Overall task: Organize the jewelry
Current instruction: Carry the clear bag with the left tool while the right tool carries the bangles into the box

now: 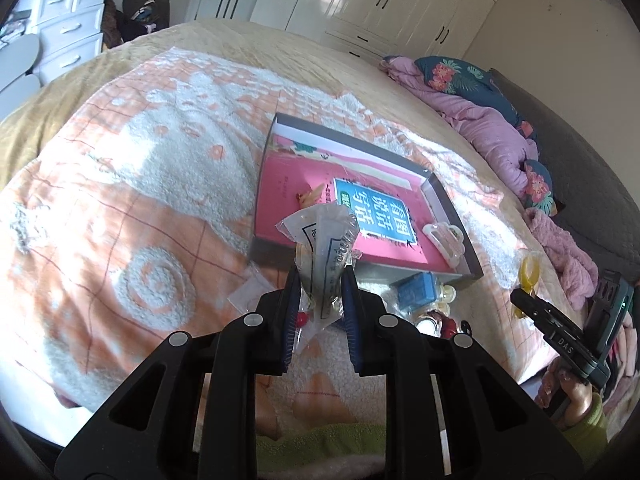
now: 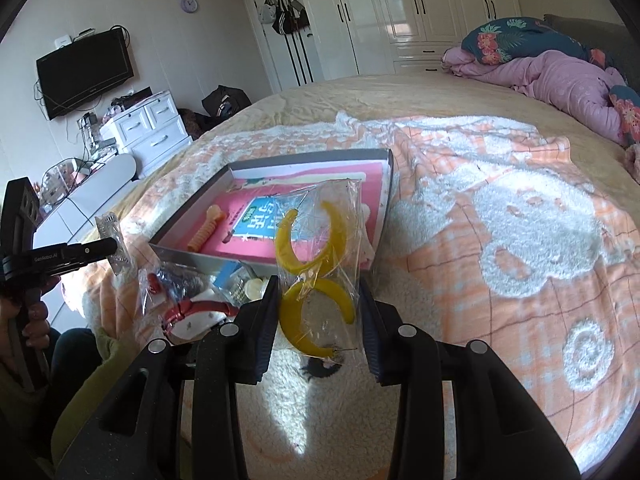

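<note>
My left gripper (image 1: 320, 276) is shut on a small clear plastic packet (image 1: 326, 248) with printed text, held above the blanket just in front of the grey tray (image 1: 452, 204). The tray holds a pink book (image 1: 304, 200), an orange hair clip (image 1: 308, 196) and a clear claw clip (image 1: 444, 240). My right gripper (image 2: 320, 300) is shut on a clear bag of yellow crescent earrings (image 2: 316, 256), held near the tray's (image 2: 276, 164) front corner. A pile of jewelry items (image 2: 200, 304) lies on the blanket before the tray.
The orange and white blanket (image 1: 132, 200) covers the bed. Pink bedding and a floral pillow (image 2: 560, 64) lie at the head. White wardrobes (image 2: 400, 12) and a drawer chest (image 2: 148, 128) stand beyond the bed.
</note>
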Available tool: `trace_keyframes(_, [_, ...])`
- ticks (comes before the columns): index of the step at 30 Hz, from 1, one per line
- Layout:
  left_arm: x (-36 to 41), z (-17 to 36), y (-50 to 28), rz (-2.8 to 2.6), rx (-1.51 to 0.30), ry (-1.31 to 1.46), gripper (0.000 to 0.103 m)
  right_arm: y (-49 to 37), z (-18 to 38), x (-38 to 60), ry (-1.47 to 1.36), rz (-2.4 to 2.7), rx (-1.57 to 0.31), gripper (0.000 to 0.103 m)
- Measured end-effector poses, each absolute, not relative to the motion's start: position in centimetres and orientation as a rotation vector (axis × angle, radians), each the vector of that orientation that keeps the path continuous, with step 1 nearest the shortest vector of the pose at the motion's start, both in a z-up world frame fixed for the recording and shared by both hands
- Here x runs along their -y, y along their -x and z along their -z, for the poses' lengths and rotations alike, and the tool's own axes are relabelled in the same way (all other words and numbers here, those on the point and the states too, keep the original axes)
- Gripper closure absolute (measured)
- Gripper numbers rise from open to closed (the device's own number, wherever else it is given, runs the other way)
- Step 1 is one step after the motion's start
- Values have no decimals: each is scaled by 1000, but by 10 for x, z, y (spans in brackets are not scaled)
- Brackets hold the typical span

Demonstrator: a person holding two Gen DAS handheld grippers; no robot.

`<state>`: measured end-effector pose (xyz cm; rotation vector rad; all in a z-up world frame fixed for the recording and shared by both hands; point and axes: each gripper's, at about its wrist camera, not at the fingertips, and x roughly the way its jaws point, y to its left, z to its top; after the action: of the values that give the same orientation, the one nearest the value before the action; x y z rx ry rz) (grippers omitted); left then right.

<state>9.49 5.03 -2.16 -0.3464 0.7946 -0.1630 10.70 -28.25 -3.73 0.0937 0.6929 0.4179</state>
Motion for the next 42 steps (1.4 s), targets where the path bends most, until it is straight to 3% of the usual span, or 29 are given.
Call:
trace_keyframes(22, [-37, 2, -135, 221, -767, 334, 90, -148, 11, 223, -46, -540, -647, 68])
trace_keyframes(42, [-3, 16, -191, 297, -848, 234, 89, -195, 28, 205, -41, -541, -702, 68])
